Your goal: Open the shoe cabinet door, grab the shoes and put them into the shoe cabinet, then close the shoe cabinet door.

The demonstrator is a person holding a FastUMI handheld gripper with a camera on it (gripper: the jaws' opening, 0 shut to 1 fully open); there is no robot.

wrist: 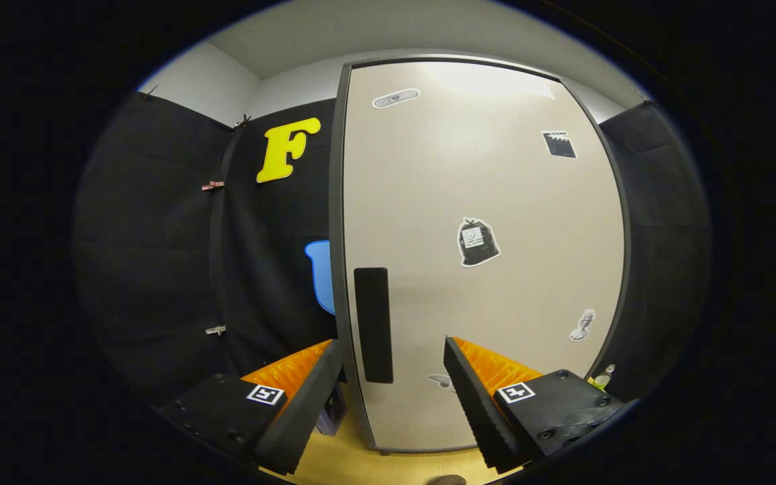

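The shoe cabinet stands straight ahead with its beige door [496, 202] shut, framed in dark grey. A black vertical handle [372, 325] sits near the door's left edge. My gripper [393, 357] is open, with the handle showing between its fingers, a short way beyond the tips and closer to the left finger. Nothing is held. Several small stickers dot the door.
Black cloth walls stand on both sides of the cabinet. A wooden floor [361, 465] runs below the fingers. A small dark boxy object [331, 412] sits at the cabinet's left foot, and a green-and-clear bottle [602, 378] peeks out by its right foot.
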